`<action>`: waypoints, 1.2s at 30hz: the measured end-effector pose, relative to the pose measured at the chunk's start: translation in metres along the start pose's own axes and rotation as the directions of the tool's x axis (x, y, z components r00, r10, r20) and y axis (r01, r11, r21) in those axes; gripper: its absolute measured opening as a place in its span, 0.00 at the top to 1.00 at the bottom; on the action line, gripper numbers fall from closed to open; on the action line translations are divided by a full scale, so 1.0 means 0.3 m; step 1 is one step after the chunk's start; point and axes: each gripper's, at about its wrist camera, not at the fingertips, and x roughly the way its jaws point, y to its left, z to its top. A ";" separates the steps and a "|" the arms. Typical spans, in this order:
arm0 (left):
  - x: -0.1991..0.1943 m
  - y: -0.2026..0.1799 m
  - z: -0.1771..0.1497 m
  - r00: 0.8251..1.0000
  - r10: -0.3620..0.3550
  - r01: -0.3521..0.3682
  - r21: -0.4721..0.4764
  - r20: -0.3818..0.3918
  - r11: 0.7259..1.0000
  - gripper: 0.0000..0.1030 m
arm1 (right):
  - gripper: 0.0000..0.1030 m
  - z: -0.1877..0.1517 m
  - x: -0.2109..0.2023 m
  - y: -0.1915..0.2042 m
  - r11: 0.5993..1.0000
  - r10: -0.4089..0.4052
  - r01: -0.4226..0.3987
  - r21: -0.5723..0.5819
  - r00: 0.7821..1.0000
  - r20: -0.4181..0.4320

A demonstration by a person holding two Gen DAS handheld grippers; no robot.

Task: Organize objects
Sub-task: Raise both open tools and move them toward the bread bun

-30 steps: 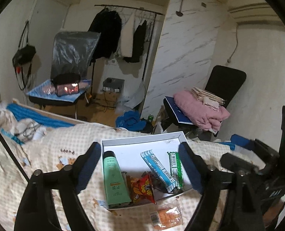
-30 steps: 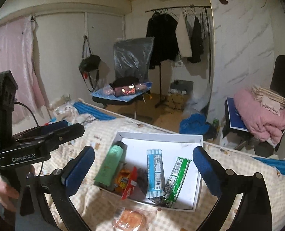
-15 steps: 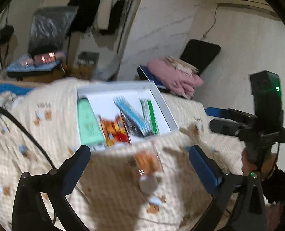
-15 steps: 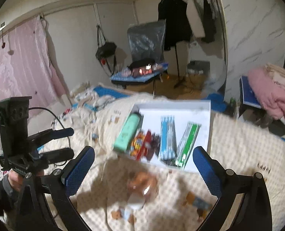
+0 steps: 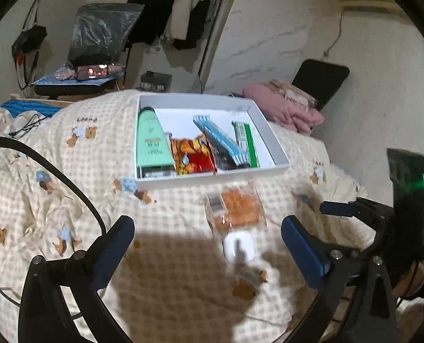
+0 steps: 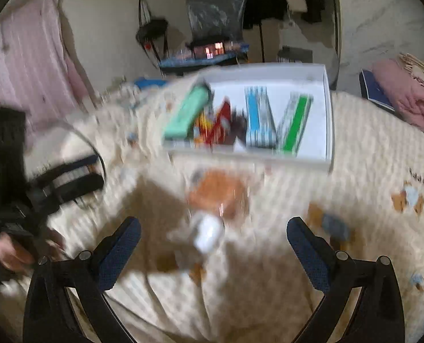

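Observation:
A white box (image 5: 269, 140) (image 6: 328, 120) lies on the checked bedspread. It holds a green tube (image 5: 151, 140) (image 6: 189, 111), a red-orange snack bag (image 5: 194, 154), a blue-striped bar (image 5: 220, 140) (image 6: 259, 117) and a green bar (image 5: 247, 143) (image 6: 294, 123). In front of the box lie an orange packet (image 5: 239, 208) (image 6: 217, 191) and a small white object (image 5: 238, 247) (image 6: 209, 233). My left gripper (image 5: 207, 238) hangs open over them, touching nothing. My right gripper (image 6: 213, 238) is open too, above the white object; that view is blurred.
The bedspread (image 5: 69, 200) is rumpled at the left, with a black cable (image 5: 69, 183) across it. Beyond the bed stand a chair with pink cloth (image 5: 286, 108), a covered chair (image 5: 97, 57) and a clothes rack (image 5: 183, 14). A hand (image 6: 9, 254) holds the left gripper.
Both grippers have come down toward the bedspread and tilted lower. The left jaws have spread wider. The orange packet and the white object now lie just ahead of the fingers.

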 end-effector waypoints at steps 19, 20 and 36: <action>0.087 -0.005 -0.072 0.982 0.112 -0.112 0.008 -0.155 0.994 0.01 | 0.00 -0.145 0.006 -0.068 0.973 -0.044 0.031 0.227 0.998 0.051; 0.075 -0.012 -0.069 0.985 0.107 -0.106 0.015 -0.134 0.994 0.01 | 0.00 -0.145 0.004 -0.065 0.974 -0.042 0.028 0.223 0.998 0.054; 0.017 -0.043 -0.025 0.999 0.039 -0.037 0.045 -0.036 0.998 0.01 | 0.00 -0.158 0.046 -0.120 0.953 -0.012 0.008 0.304 1.000 0.009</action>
